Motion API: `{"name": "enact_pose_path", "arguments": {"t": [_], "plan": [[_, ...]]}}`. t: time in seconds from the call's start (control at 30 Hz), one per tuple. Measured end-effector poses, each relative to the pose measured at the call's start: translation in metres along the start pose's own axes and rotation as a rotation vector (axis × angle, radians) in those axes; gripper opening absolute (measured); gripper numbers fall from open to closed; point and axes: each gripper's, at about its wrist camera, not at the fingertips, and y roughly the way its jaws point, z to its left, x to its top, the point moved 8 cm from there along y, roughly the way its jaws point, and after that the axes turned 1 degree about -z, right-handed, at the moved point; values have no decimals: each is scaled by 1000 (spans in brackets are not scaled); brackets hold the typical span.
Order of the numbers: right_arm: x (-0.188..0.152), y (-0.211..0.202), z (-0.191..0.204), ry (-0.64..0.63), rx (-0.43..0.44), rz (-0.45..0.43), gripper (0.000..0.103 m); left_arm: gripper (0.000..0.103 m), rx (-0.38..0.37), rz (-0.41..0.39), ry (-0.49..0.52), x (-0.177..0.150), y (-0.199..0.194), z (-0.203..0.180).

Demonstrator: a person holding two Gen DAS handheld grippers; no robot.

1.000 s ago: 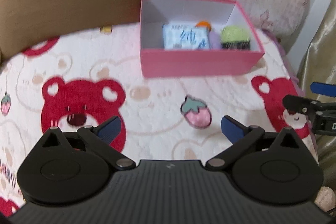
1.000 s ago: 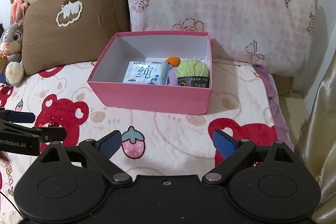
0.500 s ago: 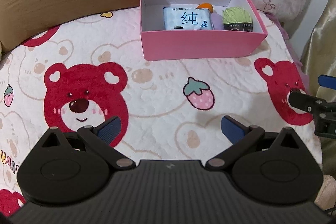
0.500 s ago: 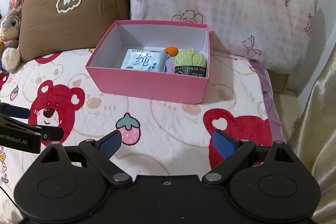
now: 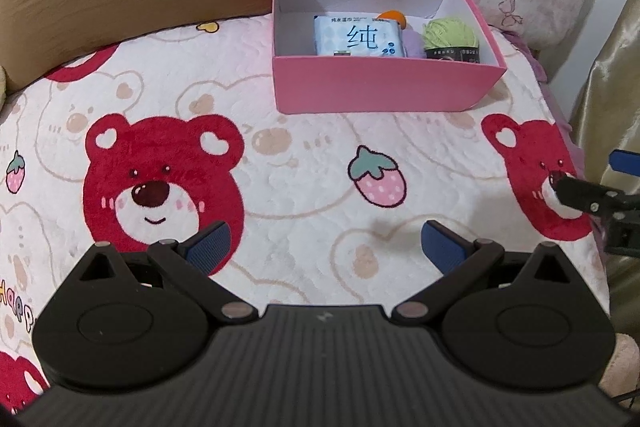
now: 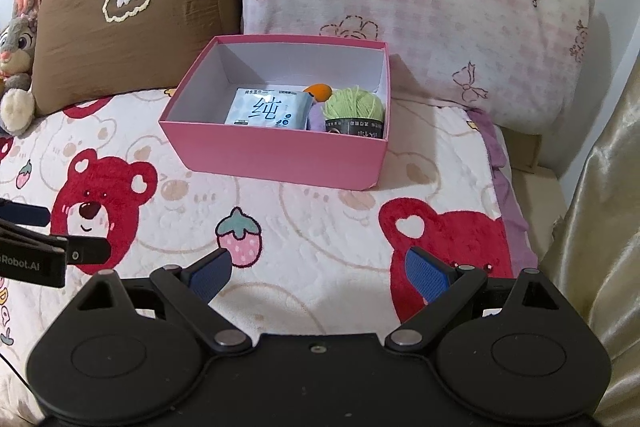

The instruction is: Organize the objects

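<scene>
— Both views have drawn back, so the pink box [image 6: 280, 155] now sits higher in the frame?

— Yes, upper centre, long axis left to right, open top up. Wipes pack [image 6: 267, 109], green yarn [image 6: 354, 107] and an orange item [image 6: 318, 91] lie inside.

— Grippers?

— Left gripper [image 5: 324, 247] and right gripper [image 6: 318, 269] are spread wide and empty, low over the bear blanket [image 6: 180, 211].

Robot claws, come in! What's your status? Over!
Both claws open and empty, left claw, right claw. Wipes pack and green yarn in the pink box. Nothing in the way.
</scene>
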Motion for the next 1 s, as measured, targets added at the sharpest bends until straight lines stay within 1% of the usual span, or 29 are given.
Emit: {"name": "enact_pose_path", "arguments": {"t": [0.23, 0.33, 0.53, 1.0], "plan": [[-6, 0, -1, 0, -23, 12, 96, 103, 3, 31, -22, -6, 8, -1], [-10, 0, 1, -20, -26, 25, 96, 103, 4, 26, -7, -7, 7, -5], [-12, 0, -1, -7, -21, 32, 96, 103, -11, 26, 13, -9, 6, -13], [-14, -2, 0, 0, -29, 42, 96, 103, -17, 19, 26, -12, 3, -15]]}}
